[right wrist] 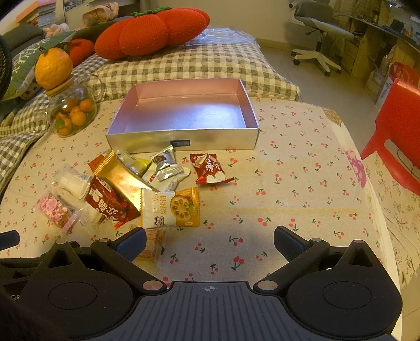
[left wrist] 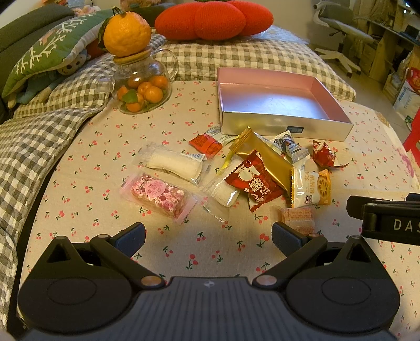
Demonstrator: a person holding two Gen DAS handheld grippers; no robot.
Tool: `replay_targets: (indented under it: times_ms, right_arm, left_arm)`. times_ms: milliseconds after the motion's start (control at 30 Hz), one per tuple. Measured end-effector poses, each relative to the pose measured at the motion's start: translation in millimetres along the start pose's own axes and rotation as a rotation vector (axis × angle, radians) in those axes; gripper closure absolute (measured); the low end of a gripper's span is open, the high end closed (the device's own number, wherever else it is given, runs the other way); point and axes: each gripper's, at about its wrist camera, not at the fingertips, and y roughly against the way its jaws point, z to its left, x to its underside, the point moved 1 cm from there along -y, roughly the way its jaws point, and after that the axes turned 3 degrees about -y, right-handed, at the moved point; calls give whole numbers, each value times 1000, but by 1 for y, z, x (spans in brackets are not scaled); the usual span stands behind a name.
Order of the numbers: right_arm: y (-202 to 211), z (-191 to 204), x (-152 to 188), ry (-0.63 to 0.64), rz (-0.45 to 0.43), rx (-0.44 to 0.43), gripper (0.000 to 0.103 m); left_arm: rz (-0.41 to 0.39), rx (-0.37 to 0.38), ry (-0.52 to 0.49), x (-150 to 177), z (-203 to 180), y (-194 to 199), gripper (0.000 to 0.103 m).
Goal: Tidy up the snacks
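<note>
Several wrapped snacks lie in a loose pile on the cherry-print cloth in front of an empty silver box [left wrist: 286,125] [right wrist: 183,136]. Among them are a pink flowery bar [left wrist: 157,194] [right wrist: 53,207], a white roll [left wrist: 174,163], a gold pouch [left wrist: 265,154] [right wrist: 119,174], a red packet [left wrist: 256,181] [right wrist: 107,202], an orange-and-white biscuit pack [left wrist: 311,187] [right wrist: 170,207] and a red candy [left wrist: 324,153] [right wrist: 210,168]. My left gripper [left wrist: 208,234] is open, low in front of the pile. My right gripper [right wrist: 210,240] is open too, its left finger over a small orange wafer pack [right wrist: 153,245] [left wrist: 298,217].
A glass jar of small oranges [left wrist: 143,86] [right wrist: 72,111] with a big orange on its lid stands at the back left. Checked cushions and a red knitted pillow [left wrist: 212,18] lie behind the box. A red chair [right wrist: 396,131] stands off the right edge.
</note>
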Motion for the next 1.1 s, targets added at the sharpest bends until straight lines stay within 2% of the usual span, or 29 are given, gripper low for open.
replay_targets:
  times_ms: [533,667,800,967,1100]
  right_arm:
    - [1,-1,-2,7,-2,5,0]
    - [1,-5,-9,11,3,4,0]
    - [0,-8,-19,22,16,-17,0]
    - [-8,-15,-32,-8,70,-83,0]
    - [-14,-19,-41,-38,98,-134,0]
  left_arm:
    - [22,19,-5,-6,6,-4,0]
    - [5,28,-11,-13,11,-4,0]
    - [8,88,-10,-22,19,-9,0]
    - [28,136,-31,-32,23,-16,1]
    - [58,191,9,-39,30,-24,3]
